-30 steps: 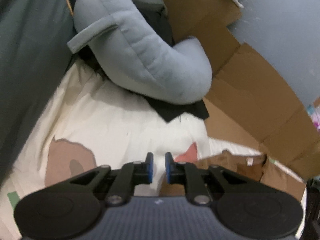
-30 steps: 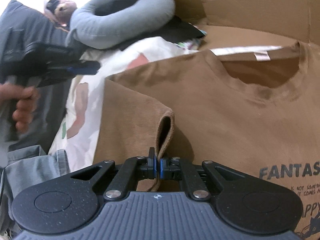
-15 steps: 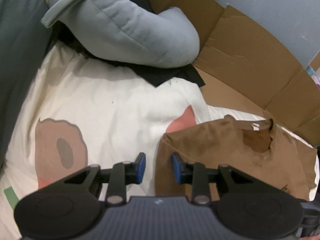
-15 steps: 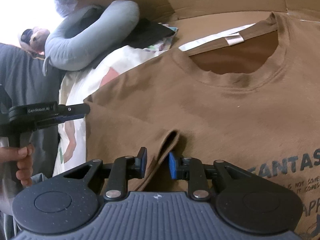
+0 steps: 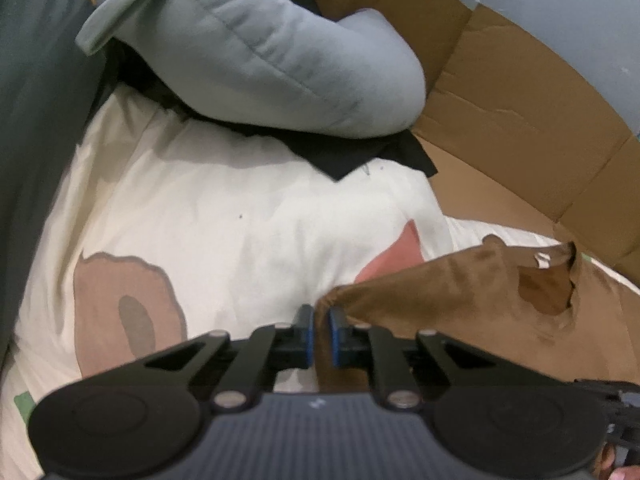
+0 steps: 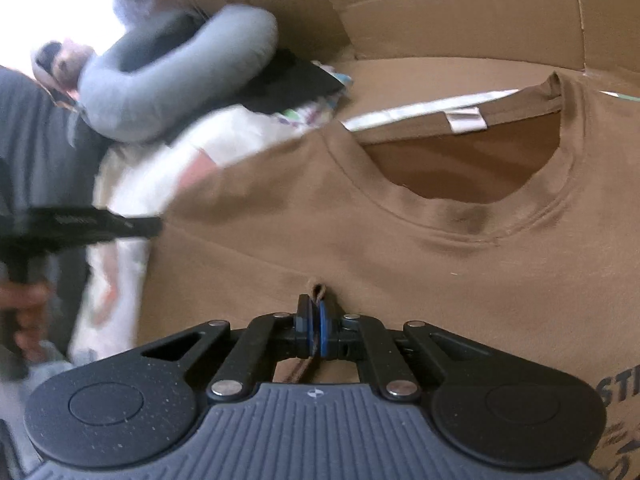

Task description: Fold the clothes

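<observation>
A brown T-shirt (image 5: 460, 300) (image 6: 360, 232) lies front up on a white printed sheet (image 5: 220, 220), collar and label toward the cardboard. My left gripper (image 5: 322, 320) is closing on the shirt's near left corner; the fabric sits pinched between its blue pads and rises to a peak. In the right wrist view the left gripper (image 6: 152, 225) reaches the shirt's left edge, held by a hand (image 6: 24, 304). My right gripper (image 6: 314, 312) is shut on a small upright fold of the shirt below the collar. Dark lettering shows at the lower right.
A grey curved pillow (image 5: 260, 52) (image 6: 172, 80) rests on a black cloth (image 5: 360, 160) at the back. Flattened cardboard (image 5: 520, 112) (image 6: 440, 8) stands behind and under the shirt. Dark grey fabric (image 5: 36, 120) fills the left side.
Both grippers opened and shut again. The left one came down onto the shirt's corner and took hold of it. The right one re-gripped a shorter fold.
</observation>
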{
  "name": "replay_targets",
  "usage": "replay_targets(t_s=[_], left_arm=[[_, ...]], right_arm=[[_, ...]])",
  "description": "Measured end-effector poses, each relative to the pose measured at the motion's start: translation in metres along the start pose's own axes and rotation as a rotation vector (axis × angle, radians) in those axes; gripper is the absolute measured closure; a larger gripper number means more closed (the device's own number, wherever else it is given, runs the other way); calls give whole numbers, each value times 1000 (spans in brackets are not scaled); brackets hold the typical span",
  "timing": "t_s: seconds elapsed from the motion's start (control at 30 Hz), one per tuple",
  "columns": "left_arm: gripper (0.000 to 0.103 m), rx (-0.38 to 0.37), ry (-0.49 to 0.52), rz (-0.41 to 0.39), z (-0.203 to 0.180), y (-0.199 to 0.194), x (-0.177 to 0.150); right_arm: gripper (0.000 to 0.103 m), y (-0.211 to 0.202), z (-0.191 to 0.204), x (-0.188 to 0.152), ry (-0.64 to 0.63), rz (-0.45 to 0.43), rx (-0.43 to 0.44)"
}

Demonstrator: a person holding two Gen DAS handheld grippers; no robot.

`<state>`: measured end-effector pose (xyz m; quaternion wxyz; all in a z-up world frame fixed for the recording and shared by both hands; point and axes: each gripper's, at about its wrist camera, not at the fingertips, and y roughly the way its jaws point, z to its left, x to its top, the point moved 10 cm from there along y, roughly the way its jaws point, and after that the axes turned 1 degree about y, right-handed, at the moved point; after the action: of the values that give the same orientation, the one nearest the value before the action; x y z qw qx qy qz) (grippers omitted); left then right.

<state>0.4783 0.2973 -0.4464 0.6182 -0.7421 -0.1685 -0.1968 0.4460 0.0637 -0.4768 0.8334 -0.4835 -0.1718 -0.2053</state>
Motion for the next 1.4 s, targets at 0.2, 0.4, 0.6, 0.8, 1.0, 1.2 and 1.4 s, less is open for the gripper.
replay_targets(t_s=[0.2,0.4,0.6,0.8,1.0,1.2,1.4], left_arm=[[89,-5,7,3,-1,-6,4],[69,-13,31,-16,-5,-28,-3],[70,-28,40,-57,-17,-55,-13],[70,-48,32,-78,-32,-83,-40],[70,-49,-50,-92,-28,-102,-89],[70,-66,-182,-103,-26,-121,-140],[70,-88,-271,-119,-32,-130,-176]], right_arm=[[92,-9,-11,6,-32,-27,-14],[61,-25,-12,-2,28,-20,48],[61,-35,7,-18,1,-6,129],[55,-33,22,-46,-47,71,218],[55,-25,34,-64,-93,113,284],[55,-16,38,-69,-95,130,340],[55,-11,51,-67,-66,150,435]])
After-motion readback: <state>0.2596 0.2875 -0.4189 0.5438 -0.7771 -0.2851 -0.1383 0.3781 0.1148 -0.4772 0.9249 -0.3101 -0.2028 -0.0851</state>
